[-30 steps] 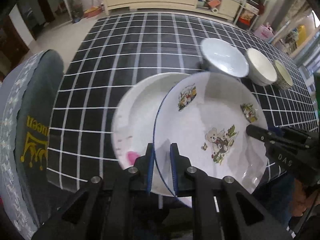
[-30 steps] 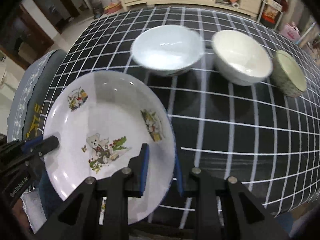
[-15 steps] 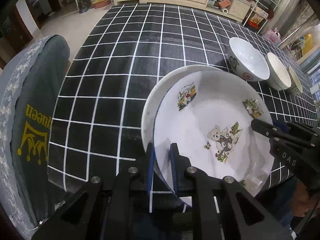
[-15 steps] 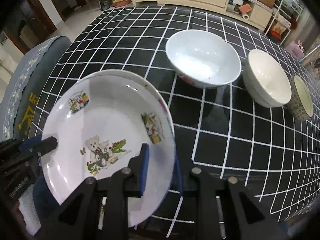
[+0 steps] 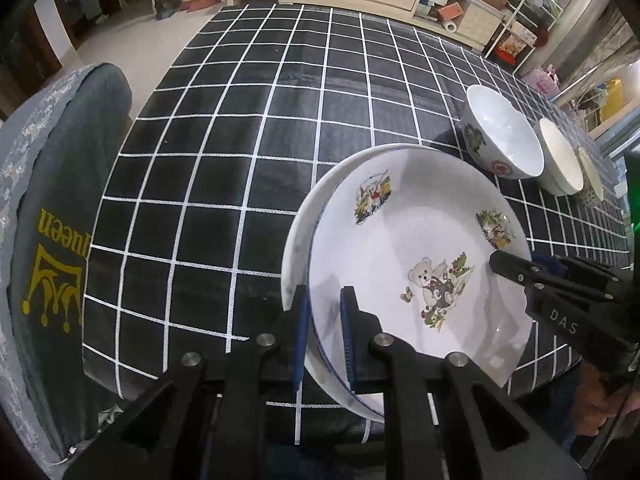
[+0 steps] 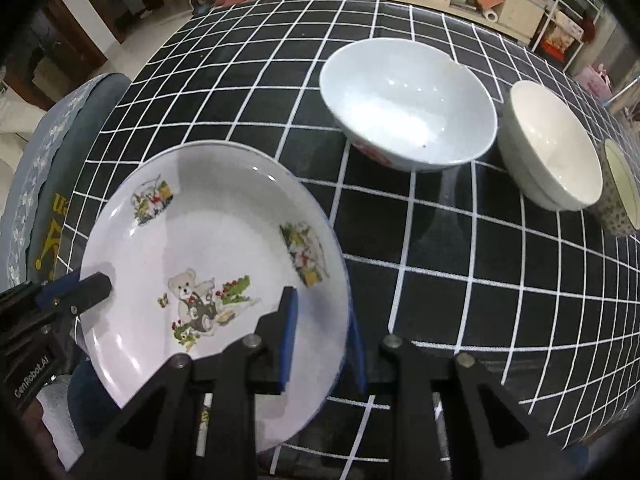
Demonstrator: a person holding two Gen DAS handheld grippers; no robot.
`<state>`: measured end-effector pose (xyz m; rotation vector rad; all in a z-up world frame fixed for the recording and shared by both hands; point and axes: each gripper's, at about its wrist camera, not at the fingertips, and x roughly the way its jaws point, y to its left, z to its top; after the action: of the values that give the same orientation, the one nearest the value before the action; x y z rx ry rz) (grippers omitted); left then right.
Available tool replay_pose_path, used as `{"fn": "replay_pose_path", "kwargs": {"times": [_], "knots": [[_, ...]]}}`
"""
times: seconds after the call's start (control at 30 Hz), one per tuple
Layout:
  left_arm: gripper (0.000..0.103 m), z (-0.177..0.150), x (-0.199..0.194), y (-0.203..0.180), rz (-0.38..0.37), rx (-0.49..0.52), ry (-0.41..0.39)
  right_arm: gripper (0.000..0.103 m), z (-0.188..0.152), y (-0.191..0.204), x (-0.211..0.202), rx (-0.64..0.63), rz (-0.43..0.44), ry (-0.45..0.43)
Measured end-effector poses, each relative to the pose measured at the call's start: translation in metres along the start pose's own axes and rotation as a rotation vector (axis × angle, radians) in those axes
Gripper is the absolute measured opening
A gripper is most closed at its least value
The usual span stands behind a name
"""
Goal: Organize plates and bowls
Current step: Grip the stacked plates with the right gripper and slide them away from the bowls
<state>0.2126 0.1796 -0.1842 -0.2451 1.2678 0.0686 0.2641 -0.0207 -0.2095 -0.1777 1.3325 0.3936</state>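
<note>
On chair cover [image 5: 60,240], "queen" lettering.

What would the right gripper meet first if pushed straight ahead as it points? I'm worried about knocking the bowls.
Probably nothing soon: the right gripper, shut on the bear plate, points over bare checked tablecloth. The large white bowl sits farther along that line, so it would likely come first, though depth is unclear.

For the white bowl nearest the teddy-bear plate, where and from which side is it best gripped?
Probably the rim of the white bowl: it stands upright and open, with thin flaring walls. Coming from above on its near side, one finger inside and one outside, avoids the cream bowl close on its right.
</note>
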Motion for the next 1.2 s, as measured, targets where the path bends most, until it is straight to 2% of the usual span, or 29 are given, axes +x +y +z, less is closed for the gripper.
{"fn": "replay_pose_path", "kwargs": {"times": [0.17, 0.27, 0.33, 0.47, 0.57, 0.67, 0.87, 1.0, 1.2], "knots": [[0.014, -0.004, -0.004, 0.007, -0.046, -0.024, 0.012, 0.029, -0.006, -0.005, -0.008, 0.004, 0.006, -0.01], [0.019, -0.008, -0.01, 0.004, -0.042, -0.039, 0.009, 0.031, -0.009, -0.009, -0.014, 0.016, 0.006, -0.014], [0.026, -0.011, -0.016, 0.0, -0.033, -0.037, -0.001, 0.035, -0.011, -0.012, -0.017, 0.018, 0.005, -0.014], [0.027, -0.017, -0.03, -0.011, -0.018, 0.001, -0.028, 0.037, -0.017, -0.015, -0.028, 0.02, 0.016, -0.031], [0.032, -0.017, -0.04, -0.019, -0.026, 0.008, -0.035, 0.037, -0.02, -0.017, -0.036, 0.024, 0.044, -0.036], [0.032, -0.016, -0.05, -0.032, -0.011, 0.034, -0.055, 0.042, -0.024, -0.022, -0.046, 0.032, 0.064, -0.039], [0.035, -0.004, -0.064, -0.065, -0.019, 0.095, -0.07, 0.045, -0.025, -0.038, -0.057, 0.059, 0.102, 0.005], [0.035, 0.006, -0.063, -0.082, -0.053, 0.105, -0.031, 0.045, -0.02, -0.054, -0.069, 0.094, 0.115, 0.007], [0.035, 0.028, -0.066, -0.107, -0.068, 0.123, -0.012, 0.045, -0.004, -0.074, -0.087, 0.127, 0.133, -0.004]]}}
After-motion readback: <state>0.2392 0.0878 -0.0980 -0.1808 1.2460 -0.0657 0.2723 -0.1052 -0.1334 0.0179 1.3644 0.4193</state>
